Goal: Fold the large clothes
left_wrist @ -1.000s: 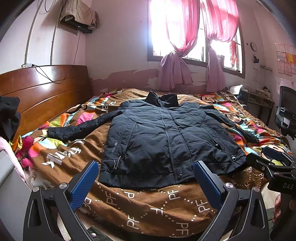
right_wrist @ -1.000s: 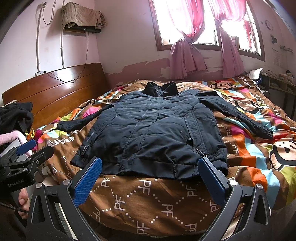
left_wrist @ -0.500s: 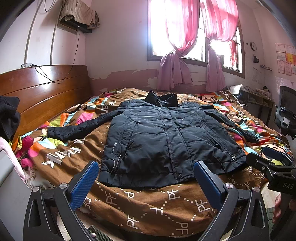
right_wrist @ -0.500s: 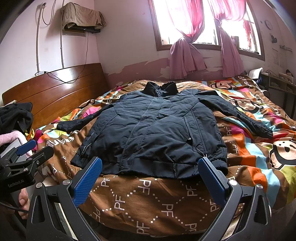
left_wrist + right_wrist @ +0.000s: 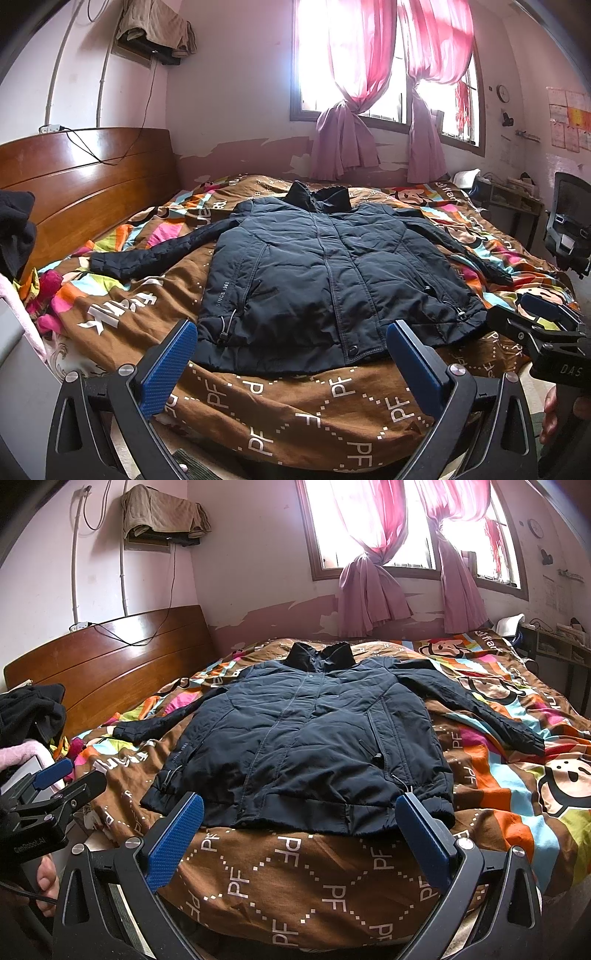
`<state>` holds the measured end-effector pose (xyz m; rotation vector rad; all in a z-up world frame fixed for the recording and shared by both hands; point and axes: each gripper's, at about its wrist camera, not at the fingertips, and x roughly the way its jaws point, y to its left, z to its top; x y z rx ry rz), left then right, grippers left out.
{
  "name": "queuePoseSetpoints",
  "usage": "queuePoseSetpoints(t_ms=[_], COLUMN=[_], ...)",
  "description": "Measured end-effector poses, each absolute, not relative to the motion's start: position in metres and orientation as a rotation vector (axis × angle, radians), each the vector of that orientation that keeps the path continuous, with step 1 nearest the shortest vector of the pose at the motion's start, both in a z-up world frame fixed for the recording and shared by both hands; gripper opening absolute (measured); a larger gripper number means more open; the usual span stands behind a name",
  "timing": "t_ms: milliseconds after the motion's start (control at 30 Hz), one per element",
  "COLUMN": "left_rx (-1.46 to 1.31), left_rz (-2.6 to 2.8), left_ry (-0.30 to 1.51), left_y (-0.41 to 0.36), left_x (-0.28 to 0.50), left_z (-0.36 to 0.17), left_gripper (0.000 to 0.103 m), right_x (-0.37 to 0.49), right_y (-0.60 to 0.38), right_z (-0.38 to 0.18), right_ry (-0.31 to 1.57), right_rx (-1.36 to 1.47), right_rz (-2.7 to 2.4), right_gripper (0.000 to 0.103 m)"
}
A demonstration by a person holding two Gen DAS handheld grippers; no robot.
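A dark navy padded jacket [image 5: 332, 273] [image 5: 314, 738] lies flat on the bed, front up, zipped, collar toward the window, both sleeves spread out to the sides. My left gripper [image 5: 291, 343] hovers open just short of the jacket's hem, its blue pads [image 5: 166, 365] wide apart and empty. My right gripper [image 5: 299, 816] is likewise open and empty in front of the hem. Each gripper shows at the edge of the other's view, held by a hand.
A brown and multicoloured cartoon quilt [image 5: 295, 402] covers the bed. A wooden headboard [image 5: 85, 184] stands at the left, with dark clothes [image 5: 29, 712] piled beside it. Pink curtains [image 5: 369, 92] hang at the far window. An office chair [image 5: 569, 229] and shelves are at the right.
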<state>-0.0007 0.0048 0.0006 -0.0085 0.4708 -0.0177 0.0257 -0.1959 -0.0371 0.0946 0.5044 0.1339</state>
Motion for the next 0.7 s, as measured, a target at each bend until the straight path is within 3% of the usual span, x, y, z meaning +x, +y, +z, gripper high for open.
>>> queuePoseSetpoints(t_ms=[700], left_rx=[-0.006], left_rz=[-0.017], left_ry=[0.47], left_y=[0.0012], left_x=[-0.0011], left_z=[0.0005], left_gripper=[0.103], right_x=[0.0259], right_y=[-0.196], right_z=[-0.0377], right_ry=[0.506], right_rx=[0.097], right_rz=[0.134], right_gripper=[0.102])
